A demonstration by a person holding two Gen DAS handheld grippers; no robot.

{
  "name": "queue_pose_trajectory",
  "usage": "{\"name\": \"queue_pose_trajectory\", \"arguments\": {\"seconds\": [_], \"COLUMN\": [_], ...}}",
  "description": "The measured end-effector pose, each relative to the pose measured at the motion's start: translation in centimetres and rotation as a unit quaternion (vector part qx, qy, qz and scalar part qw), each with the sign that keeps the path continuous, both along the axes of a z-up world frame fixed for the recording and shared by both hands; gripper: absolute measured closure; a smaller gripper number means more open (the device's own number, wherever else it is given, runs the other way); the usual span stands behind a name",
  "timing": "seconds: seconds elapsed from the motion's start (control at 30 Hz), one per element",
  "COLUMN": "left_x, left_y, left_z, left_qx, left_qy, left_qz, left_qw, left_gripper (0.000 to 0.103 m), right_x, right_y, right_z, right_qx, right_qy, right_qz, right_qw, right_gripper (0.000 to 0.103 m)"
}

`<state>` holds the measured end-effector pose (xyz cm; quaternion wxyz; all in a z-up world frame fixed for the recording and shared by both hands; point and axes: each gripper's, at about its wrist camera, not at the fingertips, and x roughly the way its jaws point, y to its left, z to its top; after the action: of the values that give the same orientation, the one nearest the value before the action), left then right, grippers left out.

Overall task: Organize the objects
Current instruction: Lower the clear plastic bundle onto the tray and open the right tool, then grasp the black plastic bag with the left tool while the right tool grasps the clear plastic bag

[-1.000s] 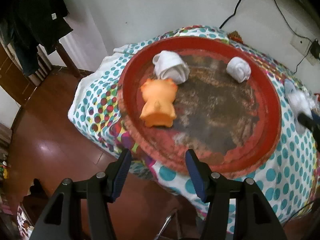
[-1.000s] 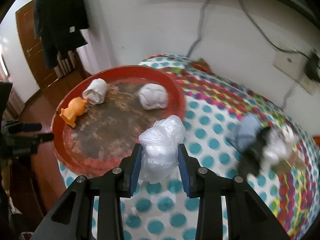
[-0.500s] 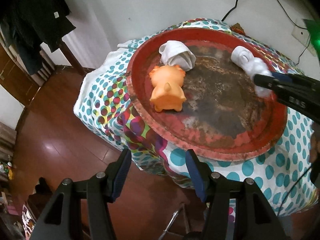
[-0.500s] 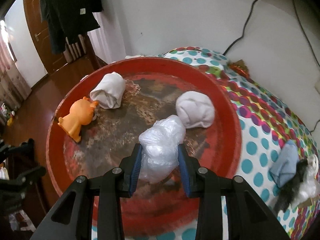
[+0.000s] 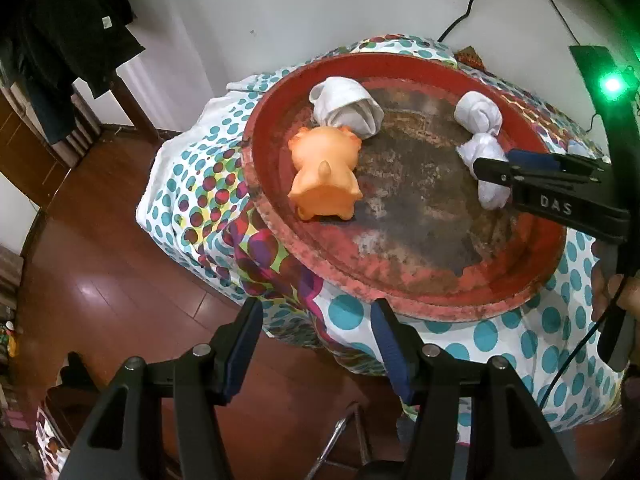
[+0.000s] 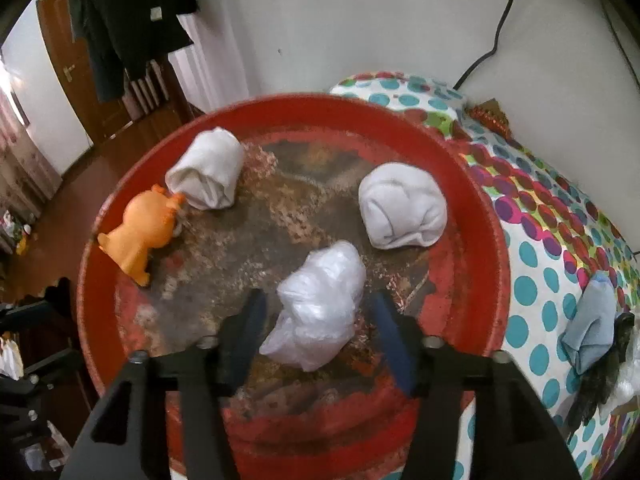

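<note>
Only readable bit I can spot is "DAS", white capital letters on the black plastic body of the right gripper, a little way behind its jaws. Nothing else is legible.

My view takes in a white wall, a glossy wooden floor, a brown door, dark clothes hanging, and a dotted cloth.

A crumpled clear plastic bag lies on the worn floor of a round red tray, close beside a balled white sock. Across the tray, a rolled white cloth touches the head of an orange toy animal lying on its side.
</note>
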<state>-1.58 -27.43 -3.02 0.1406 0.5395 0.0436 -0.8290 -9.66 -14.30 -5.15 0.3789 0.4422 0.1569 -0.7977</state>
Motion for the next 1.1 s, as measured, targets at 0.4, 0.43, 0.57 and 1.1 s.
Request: {"name": "queue_pose_trajectory", "arguments": {"seconds": [0.4,0.43,0.57,1.1], "left_x": [0.1,0.1,-0.3,-2.1], "left_y": [1.2,1.6,3.7,12.5], "left_z": [2.2,2.3,2.5,1.8], "left_qx": [-0.012,-0.010,-0.013,-0.024], "left_qy": [0.019,0.019,0.020,0.007], "left_qz": [-0.003,-0.006,-0.030,-0.130], "left_qw": [0.9997,0.9997,0.9993,0.9912], "left_gripper": [0.045,0.045,0.045,0.045], "right_x": [1.0,1.1,0.8,-4.7], "right_y": [7.5,8.6,13.2,25.5], "right_z": [4.8,4.9,4.8,1.9], "right_qx": [-0.044,-0.045,-0.039,-0.052], "right_qy": [0.017,0.018,0.018,-0.007], "right_qz": [-0.037,-0.045,-0.083,-0.241], "right_qw": [0.998,0.998,0.996,0.969], "right_gripper": [0.039,0.039,0.039,0.040]}}
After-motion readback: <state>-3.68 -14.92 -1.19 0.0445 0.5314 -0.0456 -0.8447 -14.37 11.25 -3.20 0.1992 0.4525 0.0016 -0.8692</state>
